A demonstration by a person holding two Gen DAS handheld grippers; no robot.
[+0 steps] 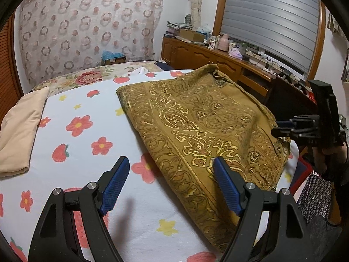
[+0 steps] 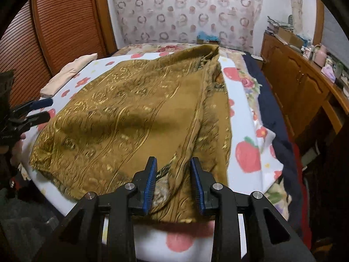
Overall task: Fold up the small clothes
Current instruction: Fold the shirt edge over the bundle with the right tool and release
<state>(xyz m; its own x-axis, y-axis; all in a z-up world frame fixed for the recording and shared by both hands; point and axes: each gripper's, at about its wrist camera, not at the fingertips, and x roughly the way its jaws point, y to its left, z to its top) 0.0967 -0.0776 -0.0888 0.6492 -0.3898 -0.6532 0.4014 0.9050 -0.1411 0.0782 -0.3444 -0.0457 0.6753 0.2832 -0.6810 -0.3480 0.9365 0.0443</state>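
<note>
A mustard-gold patterned garment [image 1: 202, 126] lies folded over on the flowered white sheet [image 1: 87, 152] of the bed; it fills the middle of the right wrist view [image 2: 135, 118]. My left gripper [image 1: 171, 166] is open and empty, hovering above the garment's near left edge. My right gripper [image 2: 173, 168] is partly open, its blue pads on either side of a raised fold at the garment's near edge, not clamping it. The right gripper also shows at the garment's right corner in the left wrist view [image 1: 283, 128]. The left gripper shows at the left of the right wrist view [image 2: 41, 109].
A folded beige cloth [image 1: 19, 131] lies at the bed's left side. A wooden sideboard [image 1: 207, 54] with clutter runs along the right under a shuttered window. A slatted wooden door [image 2: 54, 32] stands left of the bed. A dark blanket edge [image 2: 272, 109] hangs on the right.
</note>
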